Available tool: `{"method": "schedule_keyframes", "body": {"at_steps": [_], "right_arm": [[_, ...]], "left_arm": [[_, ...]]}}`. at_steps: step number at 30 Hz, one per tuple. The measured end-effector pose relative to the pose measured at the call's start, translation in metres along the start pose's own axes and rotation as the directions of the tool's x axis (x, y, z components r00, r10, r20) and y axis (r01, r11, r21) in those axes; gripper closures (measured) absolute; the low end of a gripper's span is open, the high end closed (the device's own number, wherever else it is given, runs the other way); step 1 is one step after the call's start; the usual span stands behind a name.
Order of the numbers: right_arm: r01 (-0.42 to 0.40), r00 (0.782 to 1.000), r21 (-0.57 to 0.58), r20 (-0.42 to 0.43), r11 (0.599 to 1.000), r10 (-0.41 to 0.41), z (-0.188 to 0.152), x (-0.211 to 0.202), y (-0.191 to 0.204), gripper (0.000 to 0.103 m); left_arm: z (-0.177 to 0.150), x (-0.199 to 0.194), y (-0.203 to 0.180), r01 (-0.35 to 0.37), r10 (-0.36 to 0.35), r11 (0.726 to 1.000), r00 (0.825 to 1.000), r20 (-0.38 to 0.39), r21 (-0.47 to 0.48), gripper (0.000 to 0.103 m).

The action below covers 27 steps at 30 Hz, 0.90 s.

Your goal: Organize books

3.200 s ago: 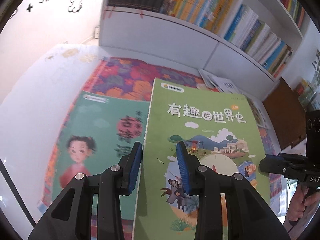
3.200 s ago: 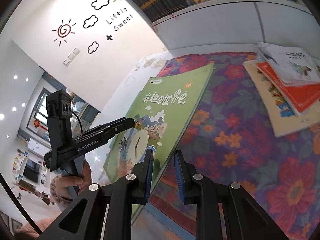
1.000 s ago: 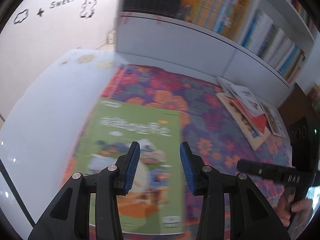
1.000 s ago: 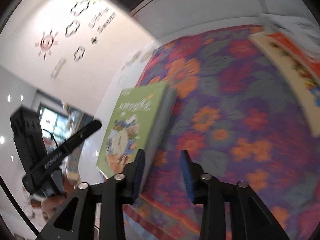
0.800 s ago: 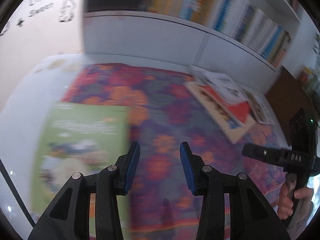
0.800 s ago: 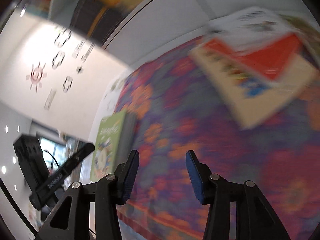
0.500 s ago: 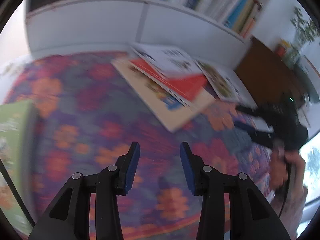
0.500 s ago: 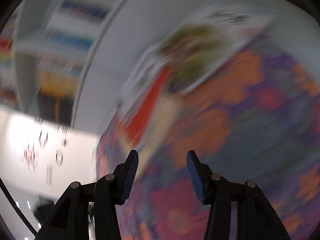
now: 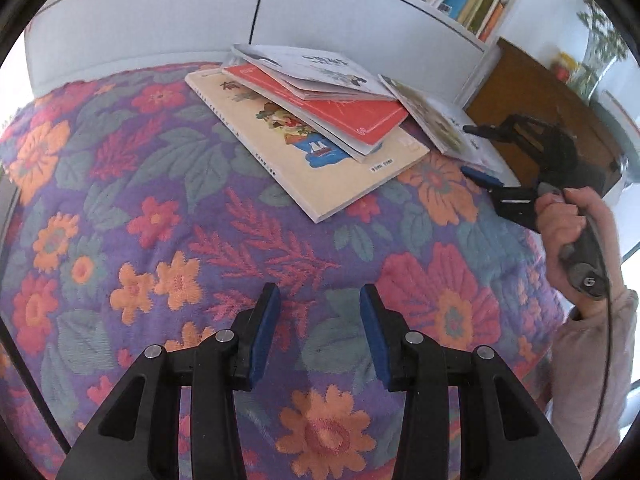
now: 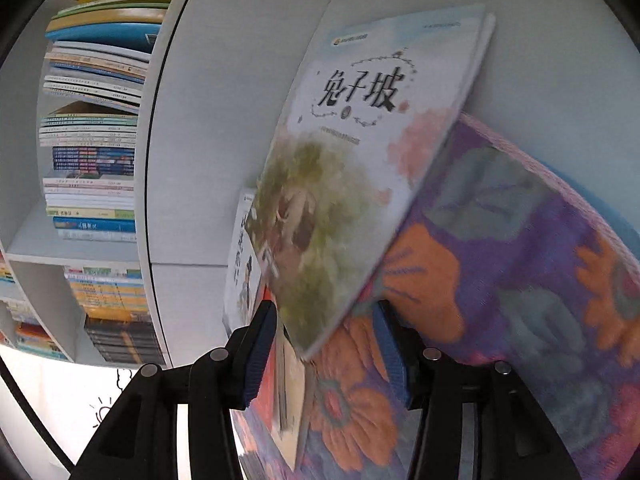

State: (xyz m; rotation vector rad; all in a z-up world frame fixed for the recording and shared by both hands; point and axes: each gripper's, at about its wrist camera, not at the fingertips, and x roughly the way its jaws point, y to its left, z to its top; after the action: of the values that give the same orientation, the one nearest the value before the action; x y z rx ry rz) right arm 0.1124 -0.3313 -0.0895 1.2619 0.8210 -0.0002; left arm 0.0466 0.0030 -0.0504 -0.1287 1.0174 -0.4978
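Note:
A loose pile of books lies at the far right of the floral cloth (image 9: 160, 200): a cream book (image 9: 304, 148) at the bottom, a red one (image 9: 328, 108) on it, a white one (image 9: 316, 68) on top. A pale watercolour-cover book (image 9: 436, 124) leans off the pile's right side. My right gripper (image 9: 478, 152), held by a hand (image 9: 560, 220), is rolled onto its side at that book. In the right wrist view the pale book (image 10: 360, 140) has its near corner between the jaws of the right gripper (image 10: 326, 348), with neither pad touching it. My left gripper (image 9: 318, 332) hovers open and empty above bare cloth.
White shelving packed with books (image 10: 92, 184) runs behind the table, with its closed lower panel (image 9: 160, 20) just beyond the pile. A brown wooden surface (image 9: 540, 108) adjoins the table at the right. The cloth's edge (image 10: 560, 176) drops off close to the pale book.
Both grippers have swung right, away from the green book and over to the pile. The right gripper rolled onto its side, spread slightly wider, and now straddles the pale book's corner.

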Motion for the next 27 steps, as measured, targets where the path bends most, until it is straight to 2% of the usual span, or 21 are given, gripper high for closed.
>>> {"method": "schedule_keyframes", "body": {"at_steps": [9, 16, 22, 24, 25, 27], "right_arm": [[-0.007, 0.996, -0.074, 0.088, 0.997, 0.013, -0.009, 0.008, 0.013, 0.056], [0.092, 0.986, -0.232, 0.158, 0.968, -0.056, -0.022, 0.008, 0.026, 0.057], [0.128, 0.976, -0.306, 0.210, 0.944, -0.065, -0.028, 0.008, 0.035, 0.057], [0.144, 0.969, -0.324, 0.236, 0.935, -0.068, -0.030, 0.009, 0.036, 0.065], [0.149, 0.964, -0.313, 0.259, 0.938, -0.066, -0.030, 0.008, 0.032, 0.074], [0.107, 0.966, -0.279, 0.257, 0.954, -0.033, -0.027, 0.005, 0.023, 0.082]], "left_arm": [[-0.001, 0.001, 0.001, 0.011, -0.011, 1.000, 1.000, 0.020, -0.002, 0.063], [-0.004, 0.003, -0.005, -0.024, 0.023, 0.999, 0.999, 0.033, 0.039, 0.063], [-0.004, 0.001, -0.001, 0.007, -0.007, 1.000, 0.999, 0.031, 0.015, 0.063], [-0.003, 0.001, 0.000, 0.014, -0.014, 1.000, 0.999, 0.031, 0.008, 0.063], [-0.003, 0.001, 0.001, 0.017, -0.017, 1.000, 0.999, 0.031, 0.005, 0.063], [-0.003, 0.001, 0.001, 0.019, -0.019, 1.000, 0.999, 0.032, 0.002, 0.063]]}}
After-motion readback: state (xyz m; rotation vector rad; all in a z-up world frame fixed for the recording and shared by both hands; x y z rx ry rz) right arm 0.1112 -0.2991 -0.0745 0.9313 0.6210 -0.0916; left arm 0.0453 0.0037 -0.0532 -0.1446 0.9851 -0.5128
